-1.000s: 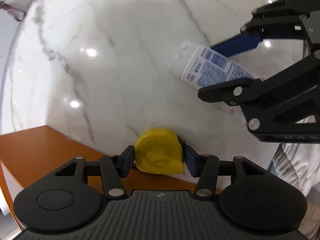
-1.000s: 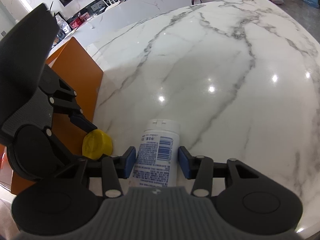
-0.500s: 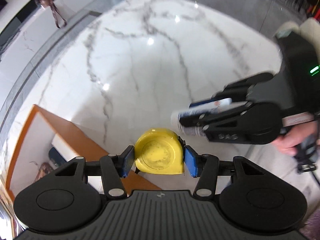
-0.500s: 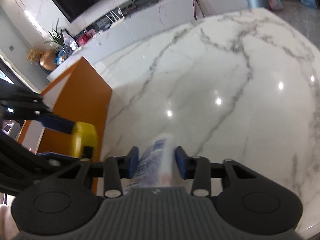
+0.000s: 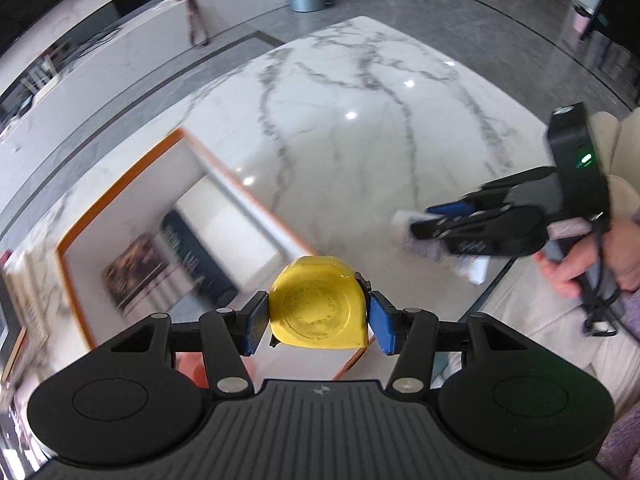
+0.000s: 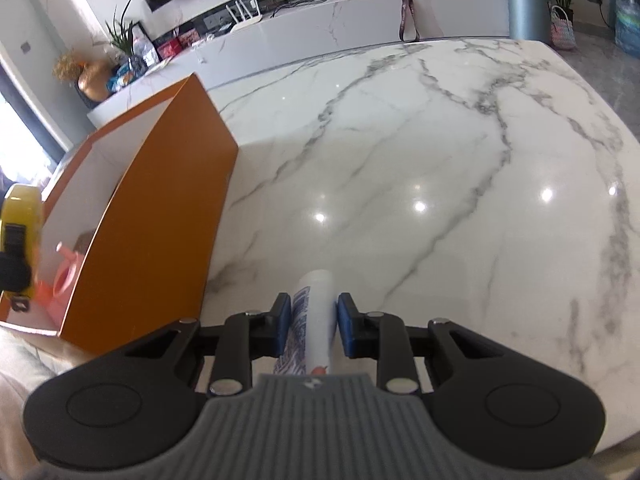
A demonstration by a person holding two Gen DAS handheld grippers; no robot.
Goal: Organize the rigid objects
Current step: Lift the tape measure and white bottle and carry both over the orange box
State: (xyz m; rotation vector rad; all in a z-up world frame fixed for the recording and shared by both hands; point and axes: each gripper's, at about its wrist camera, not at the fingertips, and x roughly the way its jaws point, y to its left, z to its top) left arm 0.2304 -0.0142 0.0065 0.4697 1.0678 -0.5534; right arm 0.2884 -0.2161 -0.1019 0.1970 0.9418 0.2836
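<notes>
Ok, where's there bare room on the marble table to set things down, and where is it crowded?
The marble table is bare from the orange box across to its far and right edges. Inside the box, the end with the dark packets and a pink item is crowded; its white floor by the table-side wall looks free.

Tube (image 6: 314,320) print: blue lines, too blurred for me to read.
Tape measure (image 5: 318,306) face: no text I can read.

One yellow tape measure (image 5: 318,307), one white tube (image 6: 316,312), one orange box (image 6: 148,216).
</notes>
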